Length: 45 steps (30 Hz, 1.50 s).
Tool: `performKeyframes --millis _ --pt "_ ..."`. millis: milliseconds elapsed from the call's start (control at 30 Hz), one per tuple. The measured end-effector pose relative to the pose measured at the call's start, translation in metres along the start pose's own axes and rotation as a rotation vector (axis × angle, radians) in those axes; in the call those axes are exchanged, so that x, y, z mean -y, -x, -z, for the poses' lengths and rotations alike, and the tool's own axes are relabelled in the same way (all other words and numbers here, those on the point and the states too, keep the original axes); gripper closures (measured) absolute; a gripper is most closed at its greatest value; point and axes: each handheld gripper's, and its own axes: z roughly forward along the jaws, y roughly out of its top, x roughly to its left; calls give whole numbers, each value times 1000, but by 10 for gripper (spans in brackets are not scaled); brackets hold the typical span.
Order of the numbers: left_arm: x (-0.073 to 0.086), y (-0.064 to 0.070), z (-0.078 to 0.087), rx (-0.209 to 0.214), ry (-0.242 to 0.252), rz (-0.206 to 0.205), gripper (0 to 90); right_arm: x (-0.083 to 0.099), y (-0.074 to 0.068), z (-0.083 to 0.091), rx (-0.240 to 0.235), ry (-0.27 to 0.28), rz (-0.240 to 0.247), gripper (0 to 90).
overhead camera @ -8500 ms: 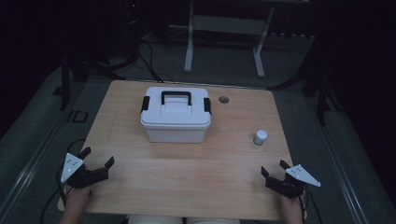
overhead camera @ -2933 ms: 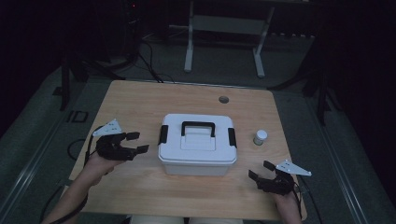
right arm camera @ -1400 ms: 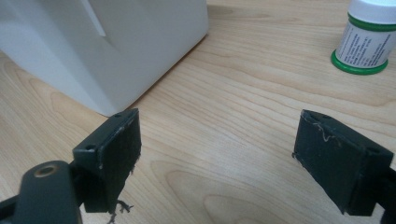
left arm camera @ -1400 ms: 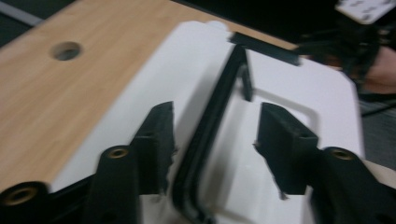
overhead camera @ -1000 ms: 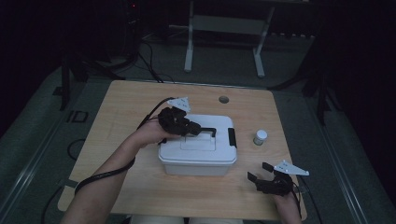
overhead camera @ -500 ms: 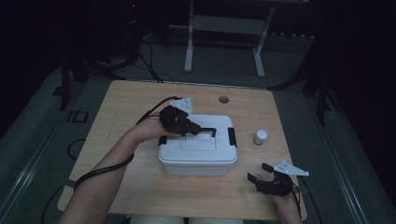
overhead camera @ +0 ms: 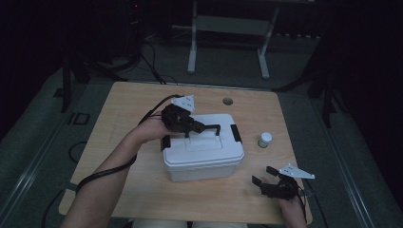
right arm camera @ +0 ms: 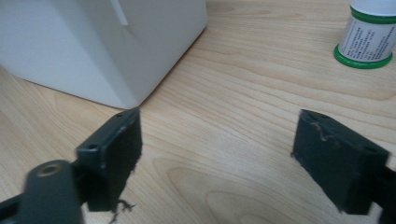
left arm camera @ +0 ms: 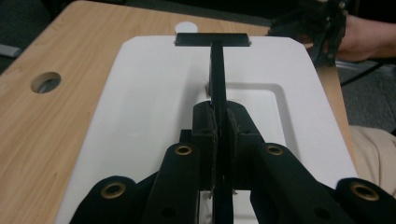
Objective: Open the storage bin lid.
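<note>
Currently your left gripper (left arm camera: 219, 135) is clamped on the black handle (overhead camera: 208, 128) of the white box (overhead camera: 204, 154) mid-table (overhead camera: 119, 114), while your right gripper (right arm camera: 217, 154) rests wide open near the box's corner.

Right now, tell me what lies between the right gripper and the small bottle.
Nothing: in the high view, bare tabletop runs from the right gripper to the small bottle. The right gripper view agrees.

A dim lab or studio: a lone wooden table (overhead camera: 119, 142) with floor cables (overhead camera: 152, 57) and a metal stand (overhead camera: 228, 42) behind.
</note>
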Motion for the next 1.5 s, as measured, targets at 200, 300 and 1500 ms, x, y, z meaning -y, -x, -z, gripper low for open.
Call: performKeyframes --millis 200,300,1500 --pt "-3 1 19 -44 31 13 834 0 1 1 5 10 -16 172" --pt "0 1 31 -72 45 25 834 0 0 1 6 8 -12 171" --pt "120 20 175 -321 134 207 833 -3 -3 -2 23 0 14 162"
